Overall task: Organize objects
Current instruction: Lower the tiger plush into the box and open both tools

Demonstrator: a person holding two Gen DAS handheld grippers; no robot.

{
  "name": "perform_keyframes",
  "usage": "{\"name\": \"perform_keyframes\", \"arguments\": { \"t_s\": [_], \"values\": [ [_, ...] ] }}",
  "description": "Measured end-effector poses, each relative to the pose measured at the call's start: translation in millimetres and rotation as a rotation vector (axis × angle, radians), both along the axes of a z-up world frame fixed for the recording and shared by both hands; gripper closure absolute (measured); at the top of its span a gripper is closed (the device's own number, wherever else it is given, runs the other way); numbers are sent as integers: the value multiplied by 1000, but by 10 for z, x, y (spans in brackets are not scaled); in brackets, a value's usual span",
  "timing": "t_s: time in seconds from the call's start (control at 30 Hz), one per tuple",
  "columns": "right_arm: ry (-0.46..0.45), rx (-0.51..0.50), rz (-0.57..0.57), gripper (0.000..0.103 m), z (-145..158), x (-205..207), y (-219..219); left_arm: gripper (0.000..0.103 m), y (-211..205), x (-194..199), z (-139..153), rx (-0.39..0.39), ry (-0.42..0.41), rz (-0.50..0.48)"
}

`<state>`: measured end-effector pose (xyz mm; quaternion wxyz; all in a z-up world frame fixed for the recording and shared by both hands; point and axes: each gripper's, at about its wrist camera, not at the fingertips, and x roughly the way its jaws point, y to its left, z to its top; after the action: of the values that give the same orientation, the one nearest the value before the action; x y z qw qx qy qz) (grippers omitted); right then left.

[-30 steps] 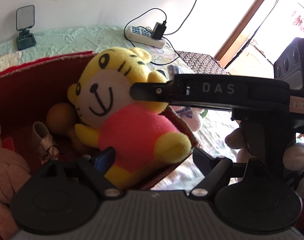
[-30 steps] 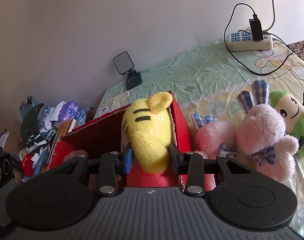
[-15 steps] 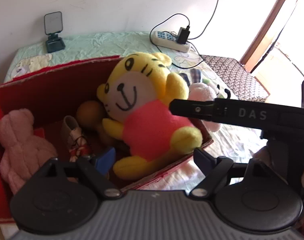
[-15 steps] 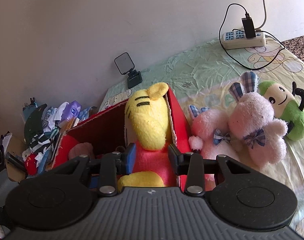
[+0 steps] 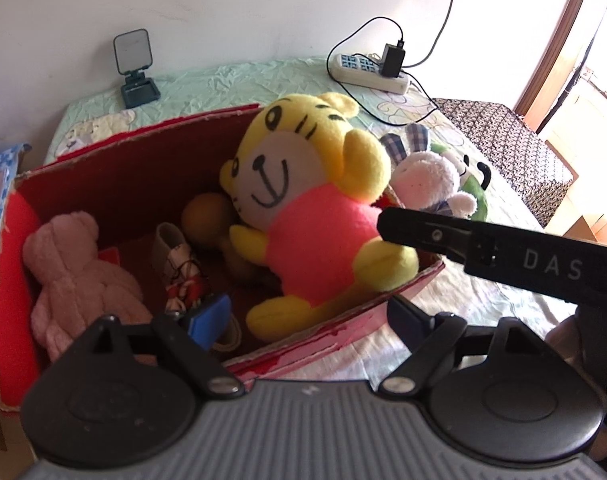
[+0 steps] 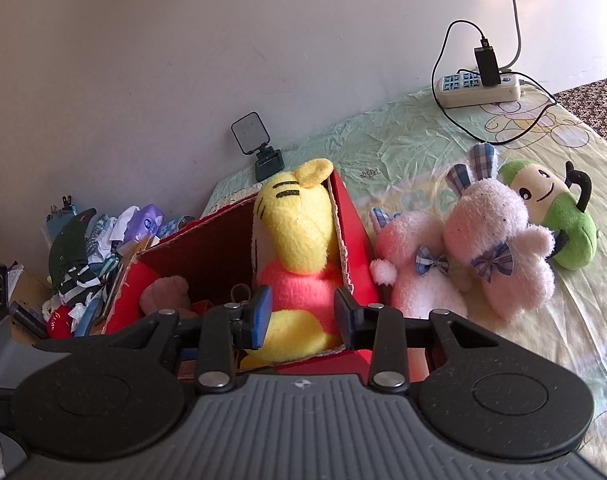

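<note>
L gripper wide open; R gripper open, empty.

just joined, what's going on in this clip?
A person with a handheld gripper in each hand is packing plush toys into a red cardboard box on a bed. A yellow tiger plush sits in the box beside a pink bear. The right gripper is open just above the tiger, not clamping it; the left gripper is open too, near the box's front wall. Two pink bunnies and a green plush lie on the sheet outside.
</note>
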<state>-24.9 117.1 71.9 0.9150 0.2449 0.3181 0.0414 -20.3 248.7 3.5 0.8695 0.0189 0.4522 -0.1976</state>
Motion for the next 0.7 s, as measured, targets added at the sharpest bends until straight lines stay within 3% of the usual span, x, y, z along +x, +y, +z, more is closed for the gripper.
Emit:
{"name": "perform_keyframes", "arguments": {
  "t_s": [0.3,0.7],
  "values": [
    [-8,17,6,66,-43,-23,-6,17,-84,-37,-27,35,3,34],
    [-8,54,180,66,-22,30,-218,15,-280,-133,56,109,-6,168]
  ]
}}
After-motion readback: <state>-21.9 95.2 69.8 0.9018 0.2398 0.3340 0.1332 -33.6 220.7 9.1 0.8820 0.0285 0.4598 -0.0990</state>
